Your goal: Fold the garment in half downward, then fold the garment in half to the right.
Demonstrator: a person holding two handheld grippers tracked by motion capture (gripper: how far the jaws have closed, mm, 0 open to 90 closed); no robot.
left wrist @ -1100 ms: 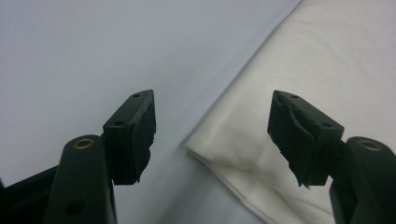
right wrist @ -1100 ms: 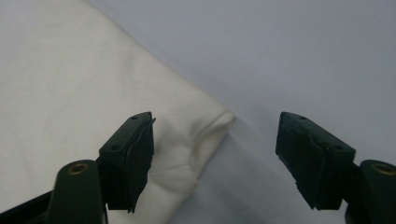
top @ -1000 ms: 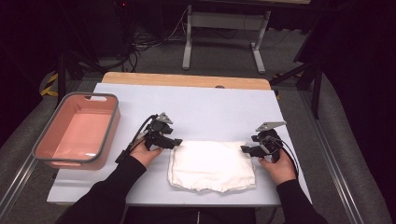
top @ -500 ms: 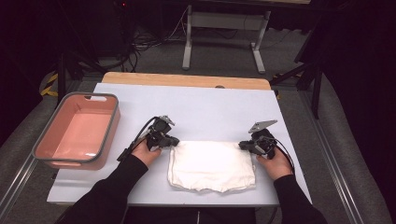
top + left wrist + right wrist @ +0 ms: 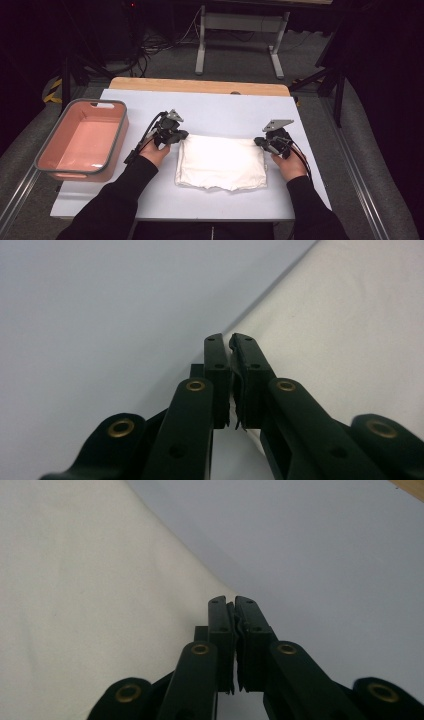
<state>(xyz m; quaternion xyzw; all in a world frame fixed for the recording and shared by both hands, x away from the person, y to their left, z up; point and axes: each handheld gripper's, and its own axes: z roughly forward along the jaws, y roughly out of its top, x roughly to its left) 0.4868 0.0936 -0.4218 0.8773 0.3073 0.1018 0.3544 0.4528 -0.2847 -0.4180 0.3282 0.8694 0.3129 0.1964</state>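
A folded white cloth [image 5: 220, 160] lies on the white table top between my two hands. My left gripper [image 5: 182, 135] is at the cloth's far left corner and my right gripper [image 5: 257, 141] at its far right corner. In the left gripper view the black jaws [image 5: 229, 340] are pressed together right at the cloth's edge [image 5: 340, 330], pinching the corner. In the right gripper view the gripper [image 5: 230, 602] is likewise shut on the corner of the cloth [image 5: 90, 590].
A pink tray with a grey rim [image 5: 95, 101] stands at the table's left side with nothing in it. The white sheet [image 5: 225, 112] covers the table, with a wooden strip [image 5: 200, 86] at the far edge. Dark floor and a metal stand lie beyond.
Both grippers have shifted away from the person, the right one also inward. The cloth has moved the same way with them, its near and far edges now farther up the table.
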